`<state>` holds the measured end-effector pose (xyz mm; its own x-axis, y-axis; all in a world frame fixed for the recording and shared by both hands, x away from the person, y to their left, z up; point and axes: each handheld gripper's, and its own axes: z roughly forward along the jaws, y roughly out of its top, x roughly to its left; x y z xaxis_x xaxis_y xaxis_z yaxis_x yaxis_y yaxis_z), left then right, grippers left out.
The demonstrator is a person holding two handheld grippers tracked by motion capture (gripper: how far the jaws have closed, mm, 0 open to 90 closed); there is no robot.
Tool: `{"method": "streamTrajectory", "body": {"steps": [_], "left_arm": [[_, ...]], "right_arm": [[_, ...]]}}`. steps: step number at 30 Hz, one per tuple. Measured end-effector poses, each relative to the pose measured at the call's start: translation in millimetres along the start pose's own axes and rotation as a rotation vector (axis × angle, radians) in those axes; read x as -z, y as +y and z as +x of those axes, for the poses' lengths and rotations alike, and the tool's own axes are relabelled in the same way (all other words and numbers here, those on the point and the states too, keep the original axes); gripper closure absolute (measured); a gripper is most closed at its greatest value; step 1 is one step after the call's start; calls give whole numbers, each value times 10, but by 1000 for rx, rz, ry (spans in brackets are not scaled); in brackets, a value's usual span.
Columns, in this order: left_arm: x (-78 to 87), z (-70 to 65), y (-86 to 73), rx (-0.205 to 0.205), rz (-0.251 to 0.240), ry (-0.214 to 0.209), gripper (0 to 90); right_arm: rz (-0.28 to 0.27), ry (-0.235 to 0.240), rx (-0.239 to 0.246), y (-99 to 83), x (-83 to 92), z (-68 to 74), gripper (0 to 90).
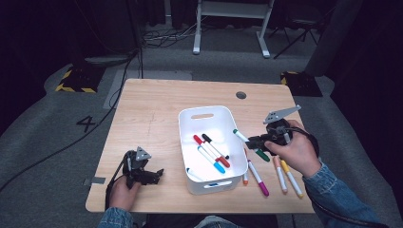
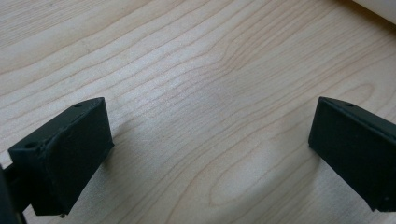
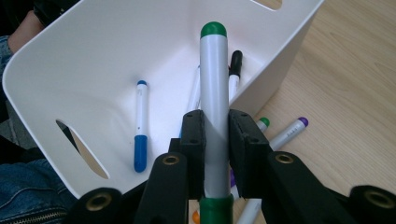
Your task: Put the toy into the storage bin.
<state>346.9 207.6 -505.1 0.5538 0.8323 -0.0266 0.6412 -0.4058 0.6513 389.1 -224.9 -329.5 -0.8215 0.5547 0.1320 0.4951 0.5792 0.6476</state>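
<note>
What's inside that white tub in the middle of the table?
The white tub holds several markers: a red-capped marker, a black-capped marker, a light blue marker, and a dark blue marker by the near wall. Anything lying beneath them is covered.

**Materials and Surface Finish**

Table [image 2: 196, 93]: light wood with visible grain, smooth, low sheen. White bin [image 3: 107, 51]: smooth moulded plastic, slightly glossy. Green-capped marker [image 3: 214, 93]: smooth pale plastic barrel with a glossy cap. Right gripper [image 3: 215, 140] pads: matt black, finely textured. Sleeve [image 1: 340, 190]: blue denim cloth.
</note>
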Motion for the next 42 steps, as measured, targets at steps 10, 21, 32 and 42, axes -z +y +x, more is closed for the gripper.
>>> {"method": "streamTrajectory", "body": {"steps": [10,21,32,42], "left_arm": [[-2,7,2,-3,1,-3,0],[-6,13,12,-8,2,2,0],[-10,14,15,-10,0,4,0],[-7,16,17,-11,4,1,0]], "right_arm": [[-9,48,28,179,-119,178,771],[-7,100,56,295,-281,329,770],[15,115,86,334,-374,440,771],[87,118,111,289,-512,496,771]]}}
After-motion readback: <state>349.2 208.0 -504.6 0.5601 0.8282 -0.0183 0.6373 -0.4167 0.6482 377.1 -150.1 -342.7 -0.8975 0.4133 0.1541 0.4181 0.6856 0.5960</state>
